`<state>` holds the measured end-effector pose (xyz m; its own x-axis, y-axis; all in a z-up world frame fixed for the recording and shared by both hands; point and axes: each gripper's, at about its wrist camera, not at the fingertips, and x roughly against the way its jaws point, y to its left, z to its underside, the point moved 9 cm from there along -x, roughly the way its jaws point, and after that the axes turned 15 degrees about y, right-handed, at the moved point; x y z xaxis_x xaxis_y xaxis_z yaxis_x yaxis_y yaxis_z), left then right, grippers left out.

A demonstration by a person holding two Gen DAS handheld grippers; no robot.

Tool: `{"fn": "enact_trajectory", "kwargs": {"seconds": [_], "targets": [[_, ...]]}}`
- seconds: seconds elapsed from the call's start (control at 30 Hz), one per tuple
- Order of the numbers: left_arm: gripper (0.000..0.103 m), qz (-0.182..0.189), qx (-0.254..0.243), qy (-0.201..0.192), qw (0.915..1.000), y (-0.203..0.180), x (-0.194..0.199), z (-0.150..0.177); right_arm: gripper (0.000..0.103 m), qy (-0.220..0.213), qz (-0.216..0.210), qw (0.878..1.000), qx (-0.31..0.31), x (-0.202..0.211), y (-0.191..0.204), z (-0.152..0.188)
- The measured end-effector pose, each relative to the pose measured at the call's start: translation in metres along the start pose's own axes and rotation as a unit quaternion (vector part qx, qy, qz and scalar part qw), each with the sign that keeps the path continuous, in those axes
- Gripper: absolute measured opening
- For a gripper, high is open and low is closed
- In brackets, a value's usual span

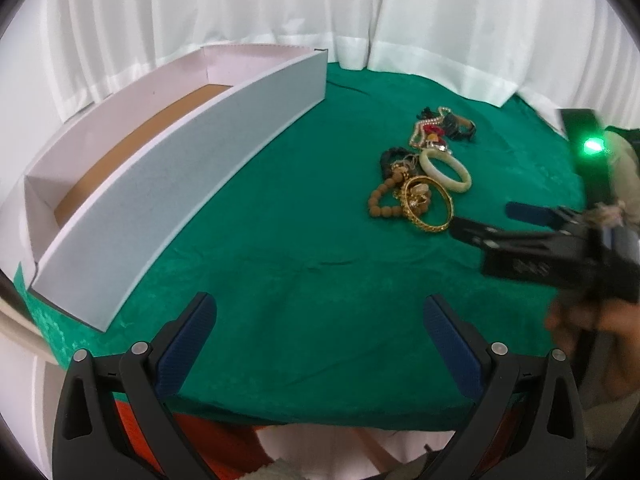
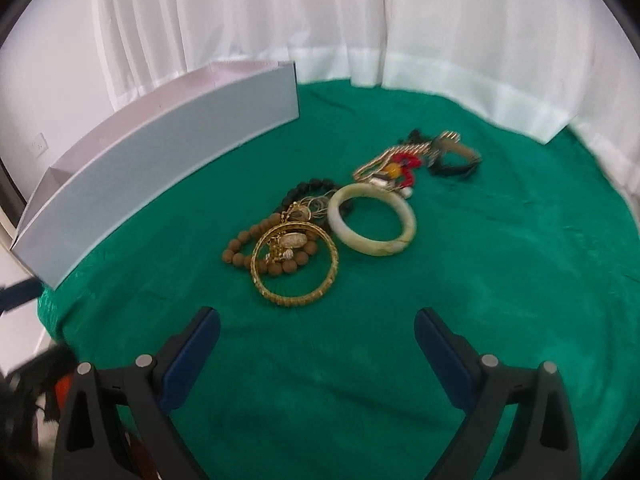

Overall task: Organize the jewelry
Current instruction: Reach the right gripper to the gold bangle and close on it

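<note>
A heap of jewelry (image 2: 332, 216) is spread on the green cloth (image 2: 480, 300) covering the desk, to the right of a long white box (image 1: 168, 184) whose brown floor is seen bare. In the heap a gold bangle (image 2: 295, 266) lies over brown wooden beads (image 2: 244, 246), just beside a pale jade bangle (image 2: 372, 220). The left gripper (image 1: 320, 340) is held with fingers spread wide above the cloth. The right gripper (image 2: 318, 344) is likewise held with fingers apart, near the gold bangle, nothing being gripped.
</note>
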<state>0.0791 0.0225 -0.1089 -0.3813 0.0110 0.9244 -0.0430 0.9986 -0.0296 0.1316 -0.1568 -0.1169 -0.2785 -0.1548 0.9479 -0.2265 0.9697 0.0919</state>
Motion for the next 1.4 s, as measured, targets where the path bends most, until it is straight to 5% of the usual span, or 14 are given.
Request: {"fn": "enact_trajectory", "kwargs": {"seconds": [0.4,0.87,0.9,1.0,1.4], "targets": [[0.103,0.013,0.015,0.013,0.9997,0.010,-0.011,0.002,0.099,0.021,-0.029,0.999,-0.018,-0.017,0.003,0.001],[0.103,0.014,0.037,0.024,0.9989,0.026,-0.018,0.005,0.099,0.037,0.046,0.998,0.025,-0.059,0.024,-0.028],[0.102,0.014,0.038,0.026,0.9988,0.026,-0.019,0.005,0.098,0.032,0.045,0.998,0.023,-0.059,0.024,-0.028],[0.102,0.013,0.040,0.030,0.9987,0.026,-0.021,0.006,0.070,0.023,0.048,0.998,0.023,-0.055,0.019,-0.029],[0.102,0.007,0.026,0.038,0.9989,0.016,-0.028,0.007,0.070,0.004,0.011,1.000,-0.010,-0.018,-0.005,-0.002]]}}
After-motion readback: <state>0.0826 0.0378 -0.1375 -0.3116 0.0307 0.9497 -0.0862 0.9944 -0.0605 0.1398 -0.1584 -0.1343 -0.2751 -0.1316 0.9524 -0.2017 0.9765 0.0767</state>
